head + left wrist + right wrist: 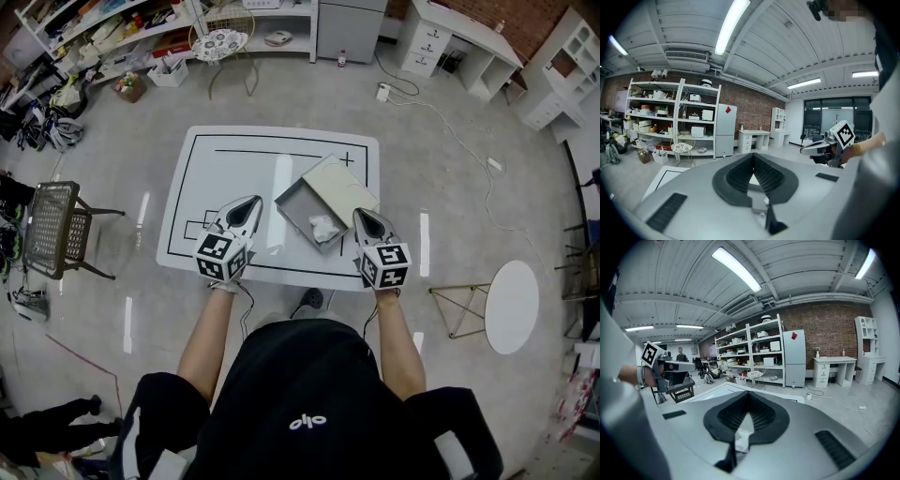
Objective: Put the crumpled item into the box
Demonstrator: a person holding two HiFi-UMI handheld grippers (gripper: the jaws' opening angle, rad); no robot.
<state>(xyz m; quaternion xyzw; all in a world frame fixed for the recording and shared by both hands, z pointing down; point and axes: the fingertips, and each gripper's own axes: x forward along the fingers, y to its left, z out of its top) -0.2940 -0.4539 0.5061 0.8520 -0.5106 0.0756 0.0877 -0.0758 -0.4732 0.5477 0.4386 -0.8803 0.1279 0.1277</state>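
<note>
The left tongs (252, 201) are pressed fully together with nothing between them. They are held above the near half of the white table (216, 187), just left of the box (298, 199). The right tongs (360, 214) also meet at their tips. In the right gripper view a scrap of crumpled white shows through the slot behind those tips, and I cannot tell whether it is pinched or only lies below. The head view shows the crumpled item (323, 226) lying inside the open grey box, in its near right part and apart from both tongs. The pale lid (339, 183) lies against the box's far side.

Little can be read. The person's black top carries a small white logo (307, 423) that looks like "olo". Each marker cube (217, 255) bears black-and-white square codes and no words. A red diamond sticker (728, 110) sits on a tall white cabinet (725, 131) beside the shelves (670, 117). No print can be made out on the box.

A black outline runs round the tabletop, with a small drawn rectangle at its near left. The box sits askew across the right part of that outline, its near corner close to the front edge. The left half of the table is bare. On the floor, a mesh chair (53, 228) stands well to the left and a round white side table (512, 306) well to the right. A cable (459, 141) trails beyond the far right corner.
</note>
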